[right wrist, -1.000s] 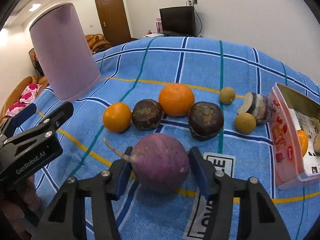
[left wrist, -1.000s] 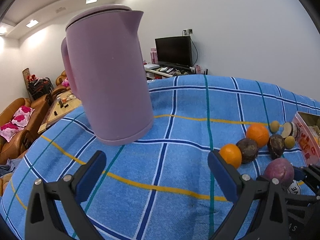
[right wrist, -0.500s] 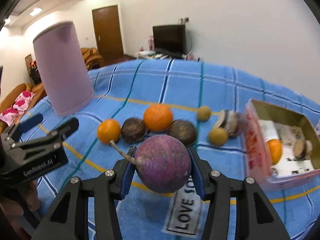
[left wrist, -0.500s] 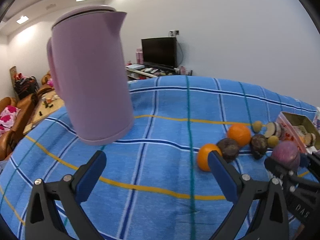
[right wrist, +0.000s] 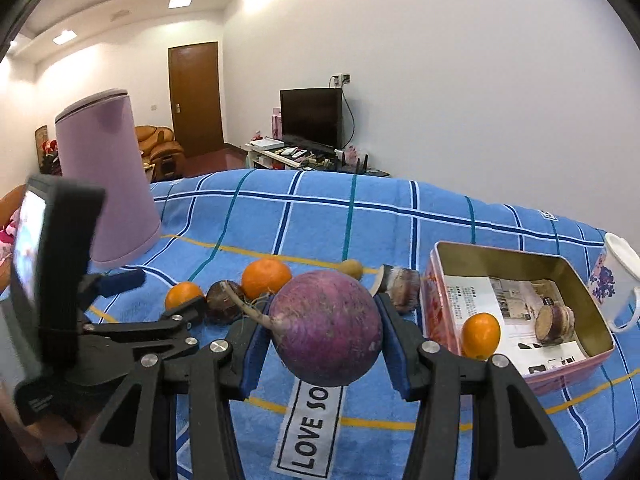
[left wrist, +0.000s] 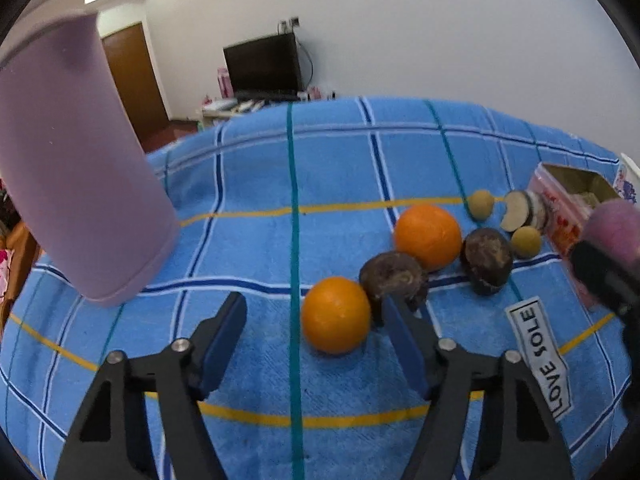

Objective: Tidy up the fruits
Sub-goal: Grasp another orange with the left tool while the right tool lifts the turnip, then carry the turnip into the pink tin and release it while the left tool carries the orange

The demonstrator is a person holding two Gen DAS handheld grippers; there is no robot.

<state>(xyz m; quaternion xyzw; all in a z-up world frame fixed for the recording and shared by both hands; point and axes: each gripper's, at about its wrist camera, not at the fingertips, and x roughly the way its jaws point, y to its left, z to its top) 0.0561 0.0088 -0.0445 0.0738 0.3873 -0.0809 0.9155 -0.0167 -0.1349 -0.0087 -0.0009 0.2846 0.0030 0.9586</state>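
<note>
Inside the pink box [right wrist: 516,376] two pieces are lying; right tongs [right wrist: 326,344] are clamping the purple radish [right wrist: 328,328], left tongs [left wrist: 316,330] (empty) are closing near an orange [left wrist: 336,314], seven more waiting.

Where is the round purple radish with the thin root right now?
In the right wrist view the round purple radish sits centre frame, clamped in the right gripper, left of the pink tin box.

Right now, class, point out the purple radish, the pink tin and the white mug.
purple radish [right wrist: 328,328]: right wrist view, middle of its skin.
pink tin [right wrist: 436,280]: right wrist view, left outer wall.
white mug [right wrist: 616,276]: right wrist view, side wall.
</note>
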